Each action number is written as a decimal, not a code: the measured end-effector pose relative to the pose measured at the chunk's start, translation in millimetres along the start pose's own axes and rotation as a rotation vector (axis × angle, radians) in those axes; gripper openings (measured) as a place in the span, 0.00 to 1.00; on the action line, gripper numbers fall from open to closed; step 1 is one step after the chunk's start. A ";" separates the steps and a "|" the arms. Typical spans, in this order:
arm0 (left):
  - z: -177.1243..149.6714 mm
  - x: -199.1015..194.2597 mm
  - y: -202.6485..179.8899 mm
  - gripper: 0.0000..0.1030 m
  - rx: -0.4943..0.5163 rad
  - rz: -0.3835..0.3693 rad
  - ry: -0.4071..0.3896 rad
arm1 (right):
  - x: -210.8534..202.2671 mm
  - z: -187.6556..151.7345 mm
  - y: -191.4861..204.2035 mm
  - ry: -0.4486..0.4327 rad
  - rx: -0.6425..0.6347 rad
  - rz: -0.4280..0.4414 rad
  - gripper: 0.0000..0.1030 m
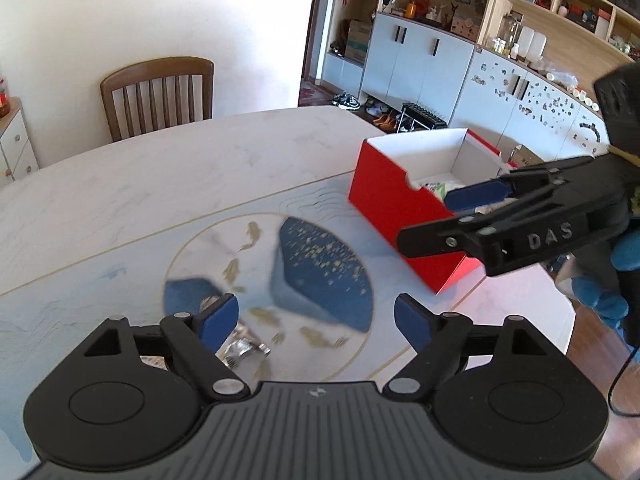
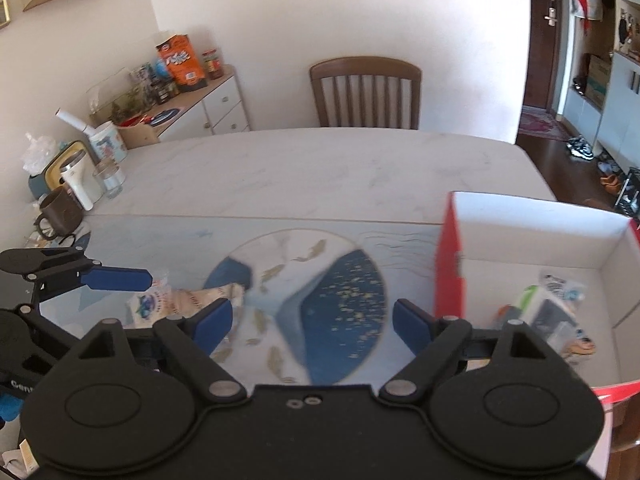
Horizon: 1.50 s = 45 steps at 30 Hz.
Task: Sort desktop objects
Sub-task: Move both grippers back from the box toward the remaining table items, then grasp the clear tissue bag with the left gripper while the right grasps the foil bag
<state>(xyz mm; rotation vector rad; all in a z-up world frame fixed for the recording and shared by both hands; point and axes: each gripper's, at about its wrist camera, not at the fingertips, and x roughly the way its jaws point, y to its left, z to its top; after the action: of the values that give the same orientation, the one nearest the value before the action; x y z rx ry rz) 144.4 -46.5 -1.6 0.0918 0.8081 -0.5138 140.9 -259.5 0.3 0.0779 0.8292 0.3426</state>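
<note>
Silver wrapper on table half hidden behind left gripper's finger, kind unclear. Red box cut off at right edge in right wrist view; contents smeared, labels unreadable. Pale packet blurred, partly covered by right gripper's finger.

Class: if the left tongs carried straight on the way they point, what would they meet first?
Probably the patterned mat on the table: the open left tongs angle down at it, with nothing between them. Depth is uncertain.
</note>
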 end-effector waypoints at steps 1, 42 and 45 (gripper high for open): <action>-3.4 -1.0 2.8 0.86 0.005 0.006 0.001 | 4.5 0.3 4.8 0.006 -0.002 0.005 0.85; -82.2 23.4 82.5 0.86 -0.003 0.134 0.142 | 165.7 -5.8 105.2 0.227 -0.087 0.050 0.94; -83.0 24.0 79.7 0.66 0.014 0.136 0.149 | 170.8 -7.3 107.5 0.234 -0.096 0.049 0.94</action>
<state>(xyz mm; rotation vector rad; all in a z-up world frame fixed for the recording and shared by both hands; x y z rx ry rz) 140.5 35.8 -85.3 0.1988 0.9373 -0.3867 213.4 -102.6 -104.2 -0.0321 1.0423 0.4428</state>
